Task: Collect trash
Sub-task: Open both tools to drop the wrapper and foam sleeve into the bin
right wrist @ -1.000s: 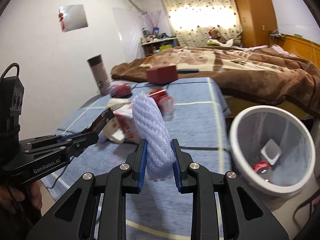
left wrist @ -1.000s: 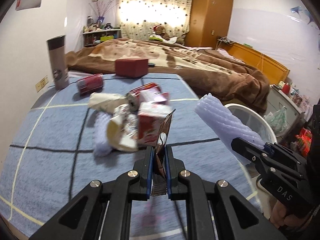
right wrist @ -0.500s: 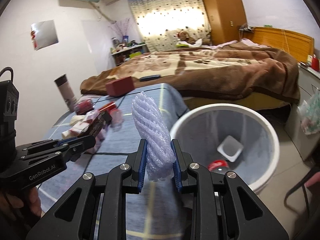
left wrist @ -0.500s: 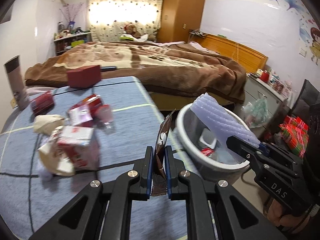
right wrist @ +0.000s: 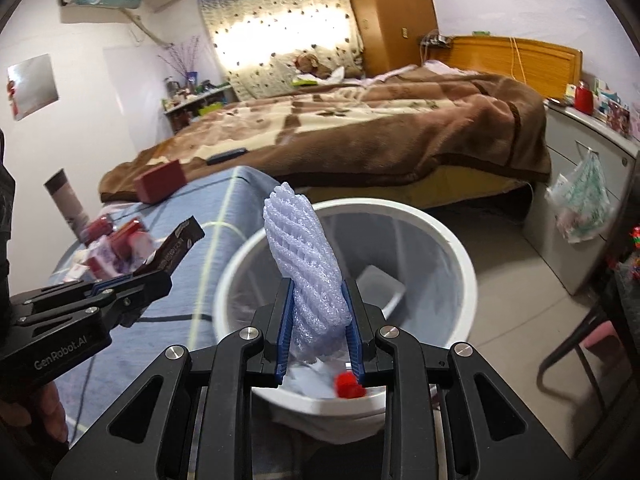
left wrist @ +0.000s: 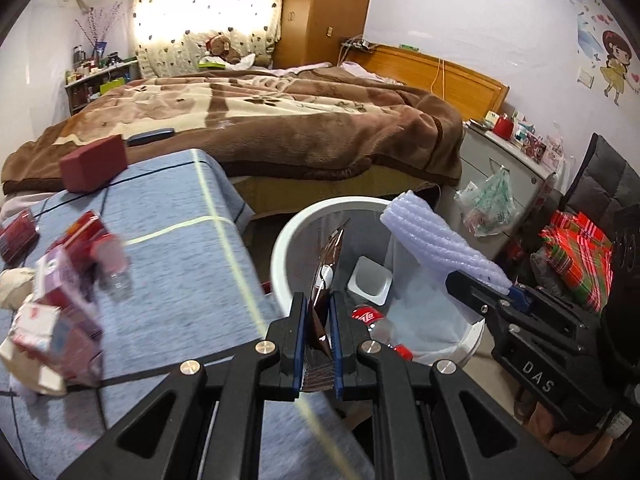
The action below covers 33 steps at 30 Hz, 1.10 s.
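Left gripper (left wrist: 318,322) is clamped on a brown wrapper (left wrist: 326,272), held upright between the blue pads at the near rim of the white bin (left wrist: 280,252). Right gripper (right wrist: 318,320) is clamped on a white foam net sleeve (right wrist: 306,252), which stands tilted above the bin opening; from the left wrist view the sleeve is seen over the bin's right side.

Inside the bin, on the clear liner: a cola bottle with red label (left wrist: 370,318) and a small white square cup (left wrist: 370,280).

Just left of the bin, the table with the blue-grey cloth (left wrist: 172,220) carries the rest of the trash: a blurred pile of red-and-white cartons (left wrist: 60,300), a red can (left wrist: 18,234) lying on its side, a crumpled beige wad at the left edge. Farther back on the cloth a dark red box (left wrist: 94,164) is seen; a tall cylinder tumbler (right wrist: 66,200) stands at the table's far left.

Beyond the table: bed with a brown blanket (left wrist: 280,120), a dark remote-like item lying on it, wooden headboard, wardrobe, curtained window.
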Each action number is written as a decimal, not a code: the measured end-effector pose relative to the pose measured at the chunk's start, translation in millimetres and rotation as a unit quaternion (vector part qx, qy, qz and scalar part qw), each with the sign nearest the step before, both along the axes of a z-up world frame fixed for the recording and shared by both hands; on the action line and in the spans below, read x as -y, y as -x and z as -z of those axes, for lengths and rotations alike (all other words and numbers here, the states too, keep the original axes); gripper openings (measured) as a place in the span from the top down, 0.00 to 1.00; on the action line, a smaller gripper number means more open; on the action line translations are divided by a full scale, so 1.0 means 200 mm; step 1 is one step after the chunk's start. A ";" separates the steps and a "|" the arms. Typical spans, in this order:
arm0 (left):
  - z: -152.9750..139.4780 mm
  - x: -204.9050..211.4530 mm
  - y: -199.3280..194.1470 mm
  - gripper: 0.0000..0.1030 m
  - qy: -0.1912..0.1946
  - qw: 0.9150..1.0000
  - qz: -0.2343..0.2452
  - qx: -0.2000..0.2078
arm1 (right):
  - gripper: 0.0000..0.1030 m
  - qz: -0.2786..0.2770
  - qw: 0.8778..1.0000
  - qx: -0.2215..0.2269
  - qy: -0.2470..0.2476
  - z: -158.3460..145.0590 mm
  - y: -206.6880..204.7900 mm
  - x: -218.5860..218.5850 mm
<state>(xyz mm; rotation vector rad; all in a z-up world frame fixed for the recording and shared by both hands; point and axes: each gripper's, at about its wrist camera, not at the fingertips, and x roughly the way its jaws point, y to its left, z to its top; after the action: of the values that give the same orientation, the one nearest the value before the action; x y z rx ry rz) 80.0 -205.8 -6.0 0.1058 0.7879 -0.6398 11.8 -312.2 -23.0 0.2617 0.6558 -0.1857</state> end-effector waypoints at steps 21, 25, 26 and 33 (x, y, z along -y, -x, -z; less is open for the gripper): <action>0.15 0.27 -0.10 0.80 -0.018 0.999 0.029 -0.041 | 0.59 0.026 0.997 -0.071 0.010 0.15 -0.07 0.20; 0.15 0.25 -0.11 0.60 -0.010 0.999 0.022 -0.049 | 0.43 0.026 0.997 -0.073 0.014 0.15 -0.07 0.19; 0.15 0.24 -0.12 0.60 -0.006 0.998 0.021 -0.050 | 0.43 0.025 0.997 -0.071 0.015 0.14 -0.06 0.19; 0.13 0.18 -0.09 0.60 -0.002 0.999 0.013 -0.045 | 0.43 0.029 0.997 -0.065 0.013 0.12 -0.06 0.18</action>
<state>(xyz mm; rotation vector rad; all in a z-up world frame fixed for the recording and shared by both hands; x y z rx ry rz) 98.6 -241.9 -31.6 0.0917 0.8752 -0.6721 23.3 -348.3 -46.9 0.2459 0.7741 -0.2686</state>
